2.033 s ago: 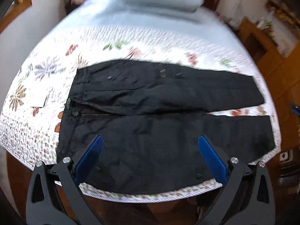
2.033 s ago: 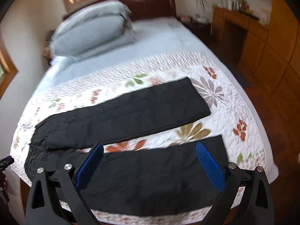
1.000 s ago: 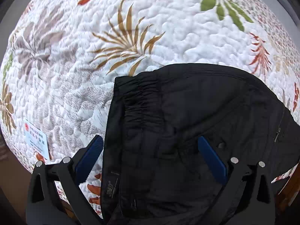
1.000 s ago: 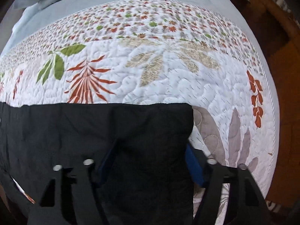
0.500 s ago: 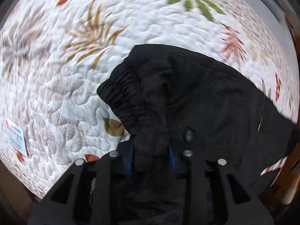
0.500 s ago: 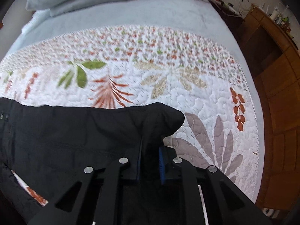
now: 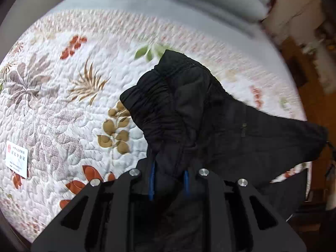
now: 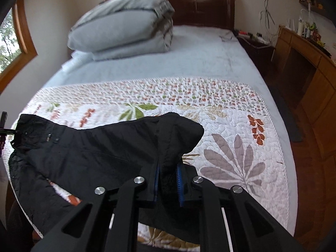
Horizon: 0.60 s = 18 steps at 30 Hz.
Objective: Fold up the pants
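Observation:
The black pants (image 7: 199, 109) lie across the flowered quilt (image 7: 63, 96). In the left wrist view their gathered elastic waistband is bunched and lifted off the quilt. My left gripper (image 7: 169, 174) is closing, its blue pads pressing a fold of the waist fabric. In the right wrist view the pants (image 8: 94, 153) stretch away to the left, with the leg end raised in a hump. There my right gripper (image 8: 168, 174) is shut on the hem end of the leg. Both pairs of fingertips are buried in cloth.
A small white card (image 7: 16, 159) lies on the quilt at the left. A folded grey duvet (image 8: 124, 23) sits by the dark headboard (image 8: 210, 6). Wooden cabinets (image 8: 304, 67) and bare floor (image 8: 304, 147) run along the bed's right side.
Both grippers came down open over the flat pants, shut on the fabric, and have since risen, pulling the waistband and the leg end up off the quilt.

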Tool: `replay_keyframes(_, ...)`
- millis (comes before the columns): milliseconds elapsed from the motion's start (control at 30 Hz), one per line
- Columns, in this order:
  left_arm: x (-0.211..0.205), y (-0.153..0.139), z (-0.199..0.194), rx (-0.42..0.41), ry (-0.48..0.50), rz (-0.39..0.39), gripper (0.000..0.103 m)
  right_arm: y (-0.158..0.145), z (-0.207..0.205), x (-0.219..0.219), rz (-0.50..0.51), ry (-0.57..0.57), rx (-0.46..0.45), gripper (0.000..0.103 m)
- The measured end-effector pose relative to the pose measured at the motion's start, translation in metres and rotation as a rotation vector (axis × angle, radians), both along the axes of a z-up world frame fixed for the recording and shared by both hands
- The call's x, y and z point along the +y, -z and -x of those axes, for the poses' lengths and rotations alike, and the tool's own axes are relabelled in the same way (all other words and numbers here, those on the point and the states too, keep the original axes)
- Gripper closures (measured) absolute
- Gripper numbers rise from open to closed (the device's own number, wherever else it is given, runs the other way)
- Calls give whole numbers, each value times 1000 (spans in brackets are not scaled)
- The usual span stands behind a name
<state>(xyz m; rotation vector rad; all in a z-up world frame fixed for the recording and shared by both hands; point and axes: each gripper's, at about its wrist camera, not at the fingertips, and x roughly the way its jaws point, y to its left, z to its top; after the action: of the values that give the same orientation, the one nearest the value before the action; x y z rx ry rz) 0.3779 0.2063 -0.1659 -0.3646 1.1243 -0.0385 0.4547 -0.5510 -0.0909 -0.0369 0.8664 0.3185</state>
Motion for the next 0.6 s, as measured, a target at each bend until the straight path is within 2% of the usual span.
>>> replay_keyframes(133,-6,-24,47,-154,40,47,84,-9,39,-17,-55,30,-74,90)
replay_keyframes(233,-6,-34,92,-226,57,112,84,-12,73,-32,-94,63,-121,90)
replay_keyframes(433,6,-33,169,-259,27,200,84,7,140,-71,-231,173,-131,90)
replay_keyframes(600,11,-16,215,-205,-5,228,82,35,191,-96,-320,270,-91,89)
